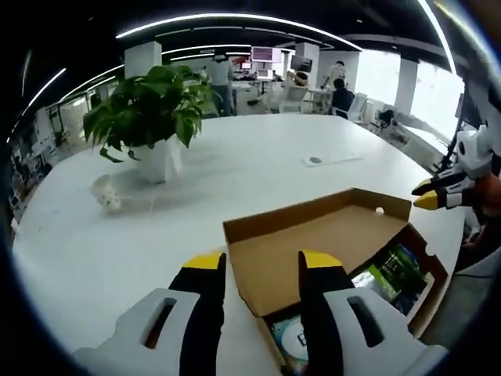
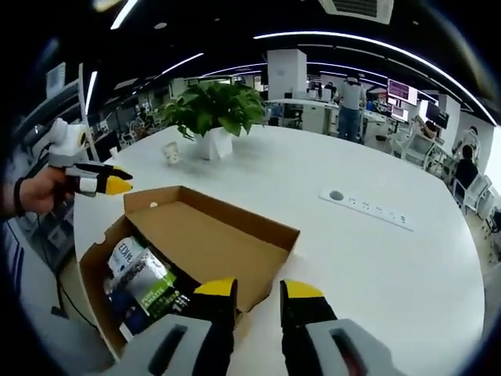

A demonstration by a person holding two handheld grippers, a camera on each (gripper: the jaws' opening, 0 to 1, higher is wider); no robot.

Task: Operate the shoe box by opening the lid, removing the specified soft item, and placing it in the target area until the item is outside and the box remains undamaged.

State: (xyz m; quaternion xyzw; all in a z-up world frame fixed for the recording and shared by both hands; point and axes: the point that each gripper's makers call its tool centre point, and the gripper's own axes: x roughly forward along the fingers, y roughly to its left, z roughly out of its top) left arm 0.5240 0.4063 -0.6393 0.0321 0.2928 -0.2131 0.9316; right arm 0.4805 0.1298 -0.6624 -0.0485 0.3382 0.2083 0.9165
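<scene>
Beside the shoe box (image 2: 188, 243), your right gripper (image 2: 258, 301) and left gripper (image 1: 262, 270) hold fingers spread, empty; lid (image 1: 313, 243) is open, soft item (image 2: 145, 286) still inside.

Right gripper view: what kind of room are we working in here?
Most likely an open-plan office. A big white table with a built-in power strip, a potted plant, and desks with monitors and people behind, under long ceiling light strips.
</scene>
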